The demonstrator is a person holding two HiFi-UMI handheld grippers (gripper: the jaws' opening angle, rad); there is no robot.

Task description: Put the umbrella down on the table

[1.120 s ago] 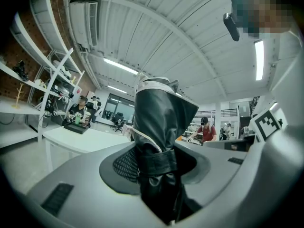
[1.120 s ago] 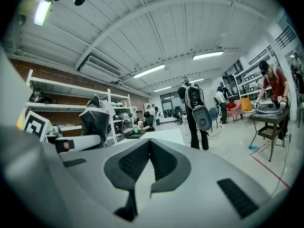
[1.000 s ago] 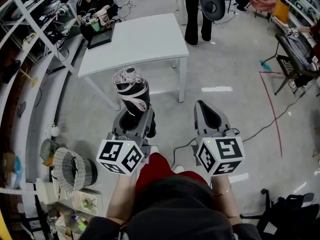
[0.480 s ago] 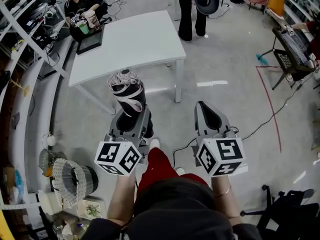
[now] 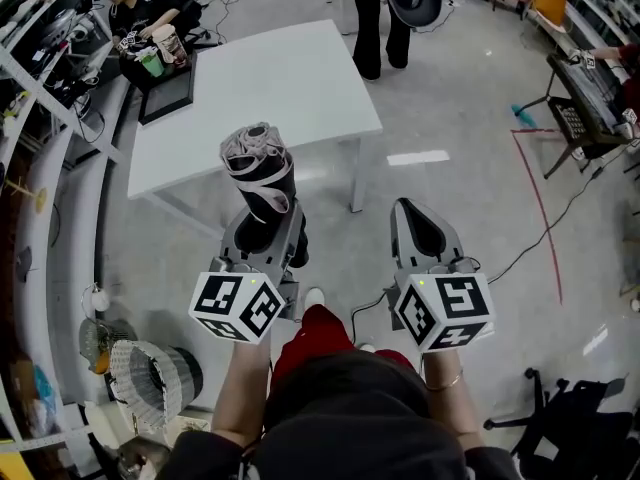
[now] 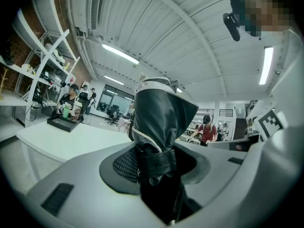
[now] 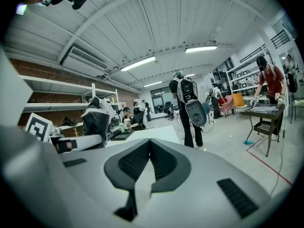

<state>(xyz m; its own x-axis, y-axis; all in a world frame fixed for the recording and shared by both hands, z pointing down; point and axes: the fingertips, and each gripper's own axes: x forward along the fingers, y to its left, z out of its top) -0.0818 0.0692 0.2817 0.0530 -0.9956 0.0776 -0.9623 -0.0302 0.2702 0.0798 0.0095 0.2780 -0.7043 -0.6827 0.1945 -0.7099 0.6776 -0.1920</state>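
The left claw (image 5: 268, 230) has hold of a folded umbrella (image 5: 258, 168), black with a pale trim. In the left gripper view its two jaws stand partly apart and press on the umbrella (image 6: 159, 122) from both sides, about where the strap goes round the bundle. The bigger part of the umbrella sticks out forward beyond the tips of this claw. A shorter part goes back inside it, toward the camera. The umbrella is in the air and does not touch the white surface (image 5: 270, 78), which lies ahead of the left claw and lower. In the head view the front end of the umbrella is seen against the near edge of this surface.

The right claw (image 5: 415, 213) is beside the left one, on its right, about level with it and apart from it. In the right gripper view its jaws meet at the tips and nothing is between them. From there the umbrella (image 7: 97, 118) shows to the left of the right claw.

Far ahead and to the left of the left claw, on the far corner of the surface, a dark flat device (image 5: 165, 93) lies with two cups (image 5: 172, 46) next to it. Beyond the surface, ahead of the right claw, a person in black trousers (image 5: 385, 18) is standing. On the floor, behind the left claw and to its left, there is a wire basket (image 5: 150, 378).
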